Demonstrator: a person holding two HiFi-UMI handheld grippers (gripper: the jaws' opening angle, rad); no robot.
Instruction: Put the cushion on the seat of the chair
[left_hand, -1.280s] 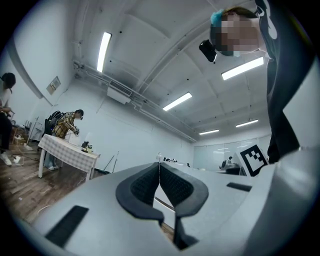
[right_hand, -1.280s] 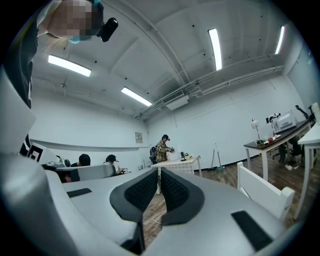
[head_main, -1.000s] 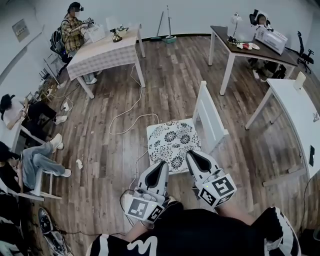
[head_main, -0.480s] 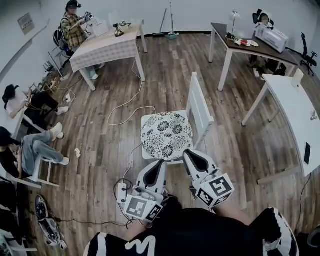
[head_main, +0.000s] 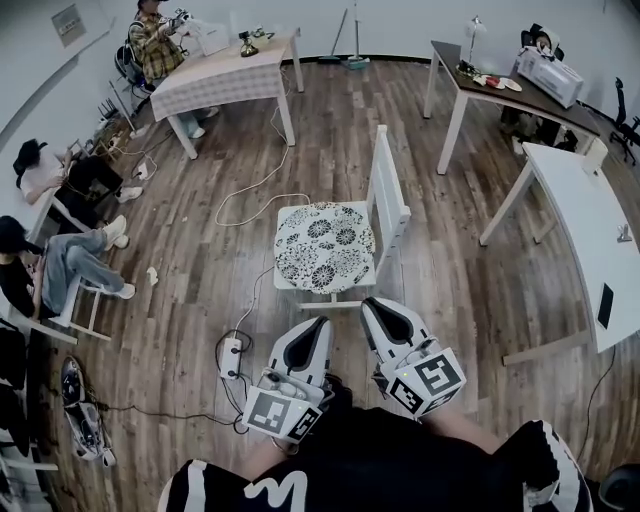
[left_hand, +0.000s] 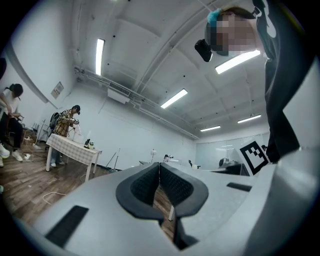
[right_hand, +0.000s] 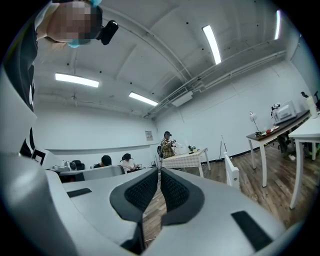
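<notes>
The round floral black-and-white cushion lies flat on the seat of the white chair, in the middle of the head view. Both grippers hang below the chair, close to my body and apart from the cushion. My left gripper is shut with nothing in it, and its pads meet. My right gripper is shut and empty too, its pads pressed together. The chair's slatted back shows at the right of the right gripper view.
A power strip and a white cable lie on the wooden floor left of the chair. A checked-cloth table stands far left, a brown-top table far right, a white table at right. People sit at left.
The view has pulled back from the chair. Both grippers, still shut, now sit farther from the cushion, which stays on the seat.
</notes>
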